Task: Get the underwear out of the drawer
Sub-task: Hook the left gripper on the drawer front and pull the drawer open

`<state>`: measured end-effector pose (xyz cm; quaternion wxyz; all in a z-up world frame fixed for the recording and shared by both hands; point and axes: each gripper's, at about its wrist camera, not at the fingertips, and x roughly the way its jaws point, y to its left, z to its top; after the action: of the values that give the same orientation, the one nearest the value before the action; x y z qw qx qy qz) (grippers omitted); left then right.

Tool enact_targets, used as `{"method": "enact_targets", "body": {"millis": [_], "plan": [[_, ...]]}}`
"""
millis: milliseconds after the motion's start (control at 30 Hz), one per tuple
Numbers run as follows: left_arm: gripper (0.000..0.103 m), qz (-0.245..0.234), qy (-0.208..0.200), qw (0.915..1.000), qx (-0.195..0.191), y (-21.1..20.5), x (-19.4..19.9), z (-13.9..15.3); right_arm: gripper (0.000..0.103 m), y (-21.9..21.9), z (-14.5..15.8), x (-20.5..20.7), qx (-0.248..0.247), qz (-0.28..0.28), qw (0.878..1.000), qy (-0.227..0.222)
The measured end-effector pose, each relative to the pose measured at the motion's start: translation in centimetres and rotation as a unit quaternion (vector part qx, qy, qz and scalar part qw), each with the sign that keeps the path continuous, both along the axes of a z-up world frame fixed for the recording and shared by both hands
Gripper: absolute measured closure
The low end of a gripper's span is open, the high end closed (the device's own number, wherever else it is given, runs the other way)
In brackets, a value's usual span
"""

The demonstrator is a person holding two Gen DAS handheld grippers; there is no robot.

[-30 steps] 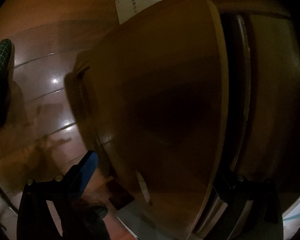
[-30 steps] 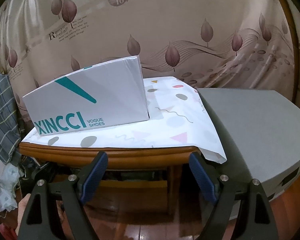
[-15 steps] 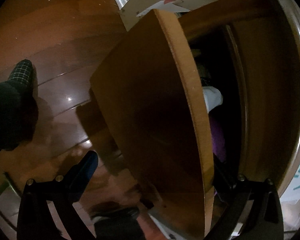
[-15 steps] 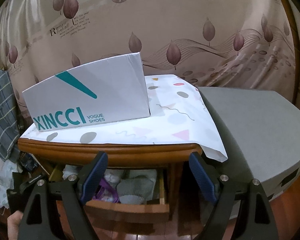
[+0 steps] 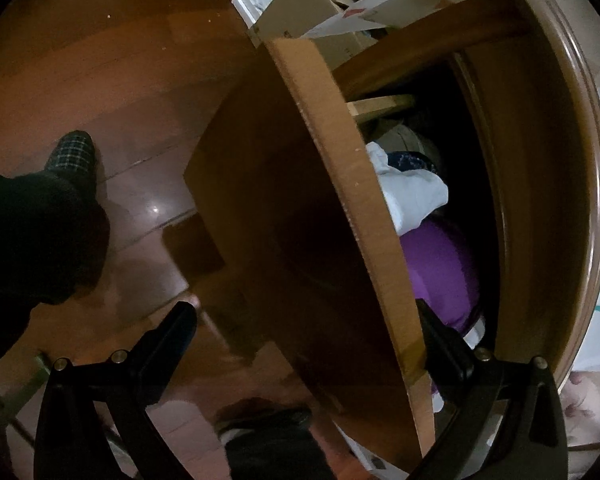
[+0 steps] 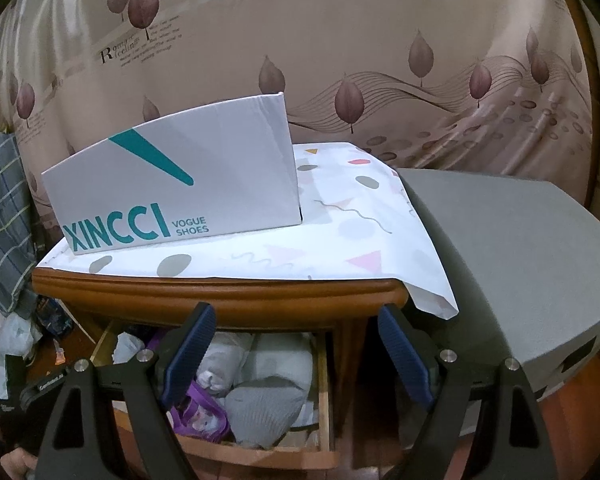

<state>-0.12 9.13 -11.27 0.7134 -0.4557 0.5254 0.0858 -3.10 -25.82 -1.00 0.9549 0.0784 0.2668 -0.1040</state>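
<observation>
Drawer [image 6: 260,454] stands pulled out, crammed with grey, white and purple underwear [image 6: 266,410]. Right tongs [image 6: 296,354] spread; left tongs [image 5: 308,336] straddle its front panel, spread.

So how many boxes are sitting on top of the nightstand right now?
1: the white XINCCI shoe box stands on the left of the patterned cloth over the nightstand. None looks hidden behind it.
</observation>
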Motion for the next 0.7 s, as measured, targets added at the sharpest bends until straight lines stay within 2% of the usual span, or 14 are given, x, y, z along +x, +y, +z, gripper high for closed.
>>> {"method": "enact_targets", "body": {"millis": [500,633,700], "plan": [[0.0,-0.03,0.024,0.9991,0.017,1.0,-4.1,0.4,0.017,0.1,-0.3,0.1,0.001,0.001,1.0,0.01],[0.0,-0.036,0.026,0.9983,0.037,1.3,-4.7,0.7,0.017,0.4,-0.5,0.2,0.0,0.007,1.0,0.015],[0.0,-0.041,0.033,0.9982,0.029,1.5,-4.7,0.6,0.017,0.6,-0.5,0.2,0.001,0.011,1.0,0.016]]}}
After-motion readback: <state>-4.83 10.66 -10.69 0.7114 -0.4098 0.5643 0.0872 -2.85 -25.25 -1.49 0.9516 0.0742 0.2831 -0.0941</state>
